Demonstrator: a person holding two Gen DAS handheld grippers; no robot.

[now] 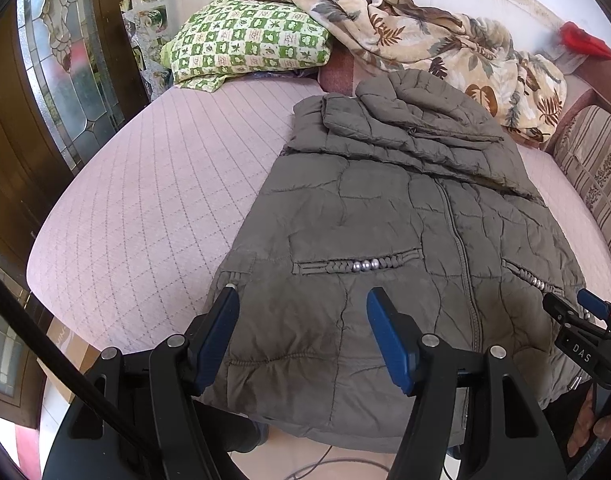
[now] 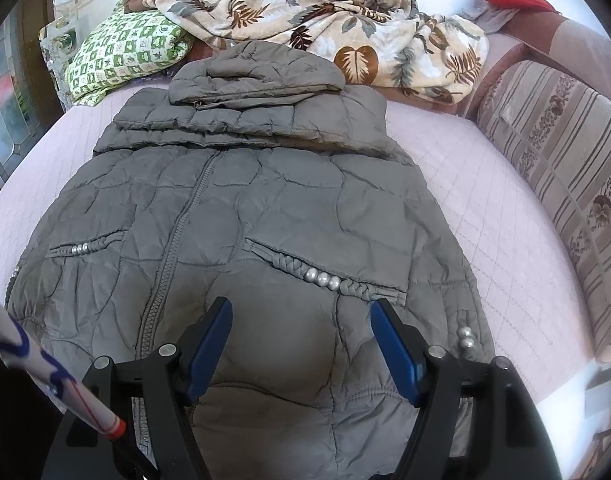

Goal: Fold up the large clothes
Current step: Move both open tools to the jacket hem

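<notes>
Jaws: spread wide on both left gripper [image 1: 301,316] and right gripper [image 2: 299,326], pinching nothing, poised over near hem.
Jacket: grey quilted puffer jacket [image 2: 245,200], front up, zipped, on pink quilted mattress [image 1: 153,184].
Done: sleeves apparently tucked, hood [image 2: 257,72] folded down.
Left: hem-to-collar fold.
Beyond: green checked pillow [image 1: 245,44], leaf-print blanket [image 2: 345,20] at far edge.

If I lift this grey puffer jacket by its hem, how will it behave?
The grey puffer jacket will probably sag and drape, since its quilted panels already lie soft and creased. It is likely light for its bulk. The smooth shell may slip in open jaws.
</notes>
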